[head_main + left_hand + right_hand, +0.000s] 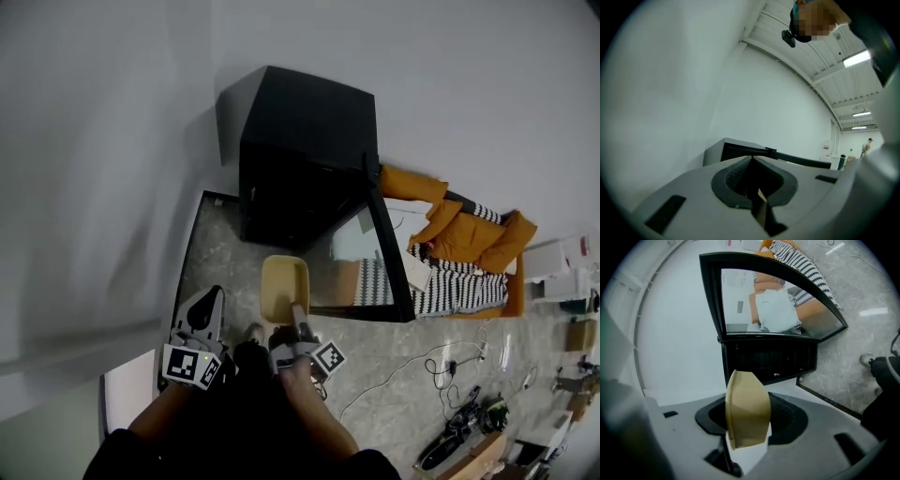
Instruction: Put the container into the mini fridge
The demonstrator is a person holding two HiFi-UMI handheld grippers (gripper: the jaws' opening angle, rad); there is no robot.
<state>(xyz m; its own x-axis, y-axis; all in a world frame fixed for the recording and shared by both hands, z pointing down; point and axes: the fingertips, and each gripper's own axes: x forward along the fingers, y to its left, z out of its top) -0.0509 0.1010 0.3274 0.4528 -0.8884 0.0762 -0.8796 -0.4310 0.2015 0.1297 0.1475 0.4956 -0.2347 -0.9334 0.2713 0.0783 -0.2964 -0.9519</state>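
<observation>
The tan rectangular plastic container (pixel 284 289) is clamped by its near rim in the right gripper (pixel 297 314) fingers, its long axis pointing at the open black mini fridge (pixel 298 159) ahead; the left gripper (pixel 206 305) fingers are pressed together, empty.

Dim, even indoor light. A ceiling strip light (pixel 857 58) glares white in the left gripper view. Both gripper views bulge, corners black. The mini fridge (pixel 305 159) shows little detail.
</observation>
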